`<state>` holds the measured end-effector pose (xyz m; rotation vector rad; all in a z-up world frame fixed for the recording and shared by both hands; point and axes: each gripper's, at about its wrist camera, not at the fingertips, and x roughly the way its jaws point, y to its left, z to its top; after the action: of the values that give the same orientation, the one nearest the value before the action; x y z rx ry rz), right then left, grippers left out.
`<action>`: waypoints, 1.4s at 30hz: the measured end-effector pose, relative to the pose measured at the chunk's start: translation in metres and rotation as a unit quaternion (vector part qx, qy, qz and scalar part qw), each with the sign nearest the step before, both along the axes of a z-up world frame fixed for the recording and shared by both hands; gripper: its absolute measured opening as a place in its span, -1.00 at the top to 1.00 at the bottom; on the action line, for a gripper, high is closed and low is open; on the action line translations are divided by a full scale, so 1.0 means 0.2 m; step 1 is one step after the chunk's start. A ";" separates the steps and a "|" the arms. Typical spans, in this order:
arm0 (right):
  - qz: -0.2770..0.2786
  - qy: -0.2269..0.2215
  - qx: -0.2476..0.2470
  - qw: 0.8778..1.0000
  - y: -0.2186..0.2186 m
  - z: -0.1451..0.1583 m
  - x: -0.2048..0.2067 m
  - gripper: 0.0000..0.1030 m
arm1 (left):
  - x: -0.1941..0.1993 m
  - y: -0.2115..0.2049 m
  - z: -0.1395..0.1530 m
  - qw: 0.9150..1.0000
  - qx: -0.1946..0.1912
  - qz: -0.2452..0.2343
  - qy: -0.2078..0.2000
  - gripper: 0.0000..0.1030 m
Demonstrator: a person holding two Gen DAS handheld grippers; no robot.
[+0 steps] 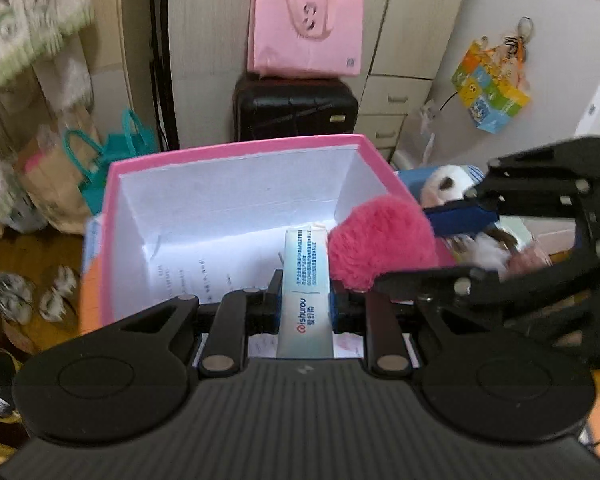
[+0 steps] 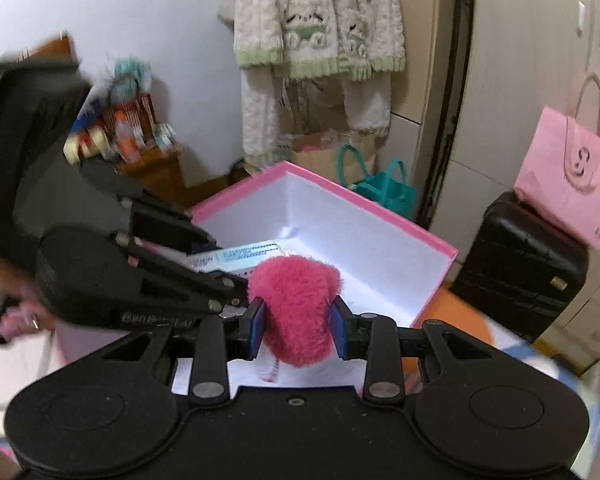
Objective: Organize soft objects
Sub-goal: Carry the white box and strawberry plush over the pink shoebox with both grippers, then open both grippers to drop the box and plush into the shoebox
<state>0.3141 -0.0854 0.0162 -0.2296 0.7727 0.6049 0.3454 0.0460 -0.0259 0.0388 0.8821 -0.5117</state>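
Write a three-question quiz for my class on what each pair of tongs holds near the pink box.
1. True or false: the left tongs grip a white squeeze tube.
2. What do the right tongs hold? A) fluffy pink pompom B) teal bag C) black suitcase
3. Fill in: the pink-rimmed cardboard box has a ___ interior.

Key: 1 true; 2 A; 3 white.

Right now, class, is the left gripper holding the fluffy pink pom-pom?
No: the left gripper is clamped on a white tube, while the pink pom-pom sits between the right gripper's blue pads.
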 end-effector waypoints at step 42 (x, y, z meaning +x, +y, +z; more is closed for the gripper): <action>-0.016 0.014 0.010 1.000 -0.23 0.15 -0.20 -0.19 | -0.53 0.01 0.47 0.997 0.027 -0.039 -0.063 -0.24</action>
<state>0.2743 -0.1316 0.0469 -0.1904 0.7964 0.5872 0.2387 0.0489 0.0683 0.1544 0.7723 -0.5525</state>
